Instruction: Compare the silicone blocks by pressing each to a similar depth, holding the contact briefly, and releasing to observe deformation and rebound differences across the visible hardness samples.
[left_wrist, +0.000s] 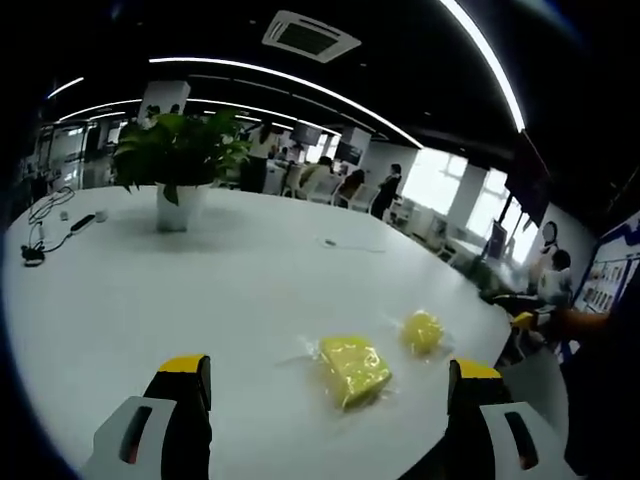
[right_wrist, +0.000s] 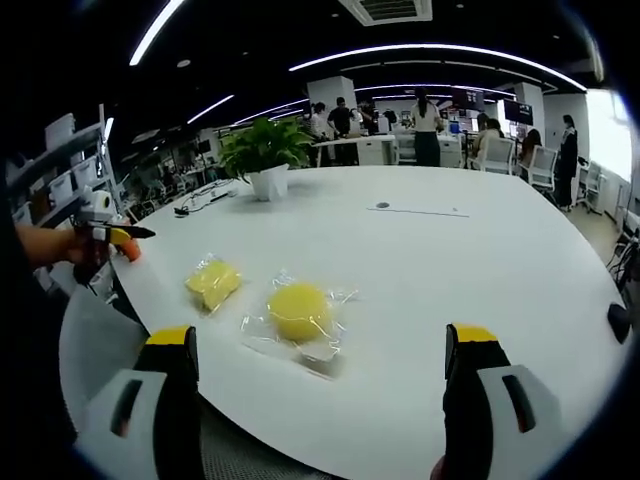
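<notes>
A wide white worktop (right_wrist: 480, 260) runs round and bare across most of the room, and the two yellow silicone samples lie near its close edge, each in a crinkled clear wrapper. Going by size, the potted plant (left_wrist: 178, 160) stands far back on the worktop, well apart from the samples, with people and desks beyond it. Then the samples themselves: in the right gripper view the round block (right_wrist: 298, 310) lies nearly straight ahead of the right claw (right_wrist: 325, 385), a little left of centre between its jaws, while the squarish block (right_wrist: 213, 282) sits further left, just beside the round one but not touching. In the left gripper view the squarish block (left_wrist: 353, 370) lies just ahead of the left claw (left_wrist: 330, 400), its long axis running slantwise away, with the round block (left_wrist: 421, 331) beyond and to the right. Both claws stand wide apart, holding nothing, and neither touches a sample. I would judge each claw nearest the block in front of it, so pressing has not begun and a short descent forward is what either needs.
</notes>
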